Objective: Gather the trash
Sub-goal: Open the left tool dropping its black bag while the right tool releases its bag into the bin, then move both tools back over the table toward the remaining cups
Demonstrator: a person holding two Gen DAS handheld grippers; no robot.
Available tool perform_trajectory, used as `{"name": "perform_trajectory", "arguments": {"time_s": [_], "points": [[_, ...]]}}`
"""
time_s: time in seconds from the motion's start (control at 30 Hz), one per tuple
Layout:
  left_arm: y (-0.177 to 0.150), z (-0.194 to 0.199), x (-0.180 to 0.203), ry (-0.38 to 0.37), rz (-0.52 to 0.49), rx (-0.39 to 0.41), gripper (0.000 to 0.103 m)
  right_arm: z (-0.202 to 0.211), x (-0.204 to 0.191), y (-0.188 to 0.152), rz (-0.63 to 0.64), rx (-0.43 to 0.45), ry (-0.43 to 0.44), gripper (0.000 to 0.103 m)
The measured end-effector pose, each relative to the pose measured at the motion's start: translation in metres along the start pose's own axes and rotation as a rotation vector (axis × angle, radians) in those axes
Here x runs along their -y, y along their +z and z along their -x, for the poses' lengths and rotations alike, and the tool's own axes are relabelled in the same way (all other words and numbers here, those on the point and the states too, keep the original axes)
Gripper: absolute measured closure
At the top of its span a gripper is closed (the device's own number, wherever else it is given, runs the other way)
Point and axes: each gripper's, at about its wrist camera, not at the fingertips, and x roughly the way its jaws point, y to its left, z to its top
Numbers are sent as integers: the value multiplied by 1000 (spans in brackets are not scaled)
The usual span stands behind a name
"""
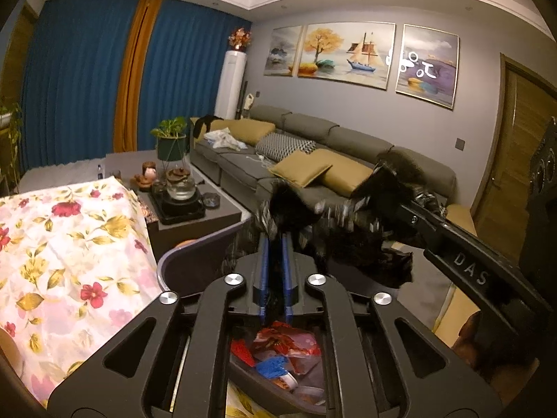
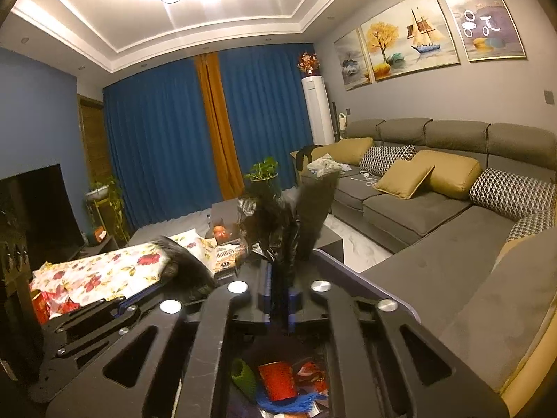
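The left gripper (image 1: 275,240) holds a fold of the black bin bag (image 1: 348,240) between its blue fingers (image 1: 264,264), which stand nearly together with the plastic bunched at their tips. The right gripper (image 2: 278,271) holds another part of the same bag's rim in the same narrow way; in the left wrist view it reaches in from the right edge with the film gathered at its end. Whether either pair still presses firmly or has begun to slacken cannot be told for certain, though plastic plainly sits between both. The two grips appear meant to keep the bag's mouth drawn up and spread above the bin (image 1: 195,254), whose pale rim curves just beneath the fingers. The trash (image 2: 278,379), red wrappers and blue and green scraps, lies inside, directly below both grippers. The bin stands between the edge of the flowered cloth (image 1: 69,244) and the corner of the grey sofa (image 2: 435,271).
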Motion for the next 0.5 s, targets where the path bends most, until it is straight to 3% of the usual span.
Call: {"name": "perform_trajectory", "arguments": {"time_s": [0.07, 0.2, 0.3, 0.5], "points": [[-1, 0, -2, -3, 3, -2, 81, 2, 0, 1, 1, 8, -9, 75], [-1, 7, -5, 18, 3, 20, 54, 3, 3, 1, -11, -1, -18, 73], [-1, 16, -10, 55, 17, 44, 37, 6, 2, -2, -13, -5, -25, 62], [0, 45, -18, 147, 14, 90, 18, 19, -4, -4, -10, 14, -32, 42]]}}
